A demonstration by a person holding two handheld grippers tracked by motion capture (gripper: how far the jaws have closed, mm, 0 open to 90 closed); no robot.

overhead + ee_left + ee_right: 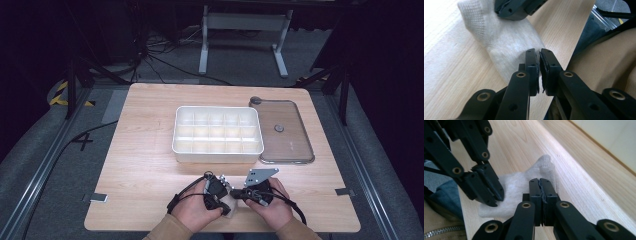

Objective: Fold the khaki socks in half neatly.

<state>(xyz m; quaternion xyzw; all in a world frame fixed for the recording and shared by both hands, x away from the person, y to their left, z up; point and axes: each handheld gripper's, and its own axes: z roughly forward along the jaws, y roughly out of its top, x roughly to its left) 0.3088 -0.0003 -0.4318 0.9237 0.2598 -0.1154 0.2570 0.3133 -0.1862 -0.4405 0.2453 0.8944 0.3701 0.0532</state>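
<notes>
A small white ribbed cloth (231, 204), perhaps a sock, lies near the table's front edge between the person's two hands. In the left gripper view the cloth (504, 42) runs from the top left down to my left gripper (539, 51). Its jaws stand almost together, and the tips pinch the cloth's near edge. In the right gripper view my right gripper (540, 180) is shut, its tips nipping a raised fold of the cloth (519, 182). The left gripper (497, 196) bites the same cloth just to the left. The right gripper (511, 10) shows at the top of the left gripper view.
A white divided organiser box (218, 156) stands at mid-table beyond the hands. Its clear lid (295, 145) lies flat to the right of it. The table's front edge (220, 231) runs close under the wrists, and a metal stand is on the floor behind.
</notes>
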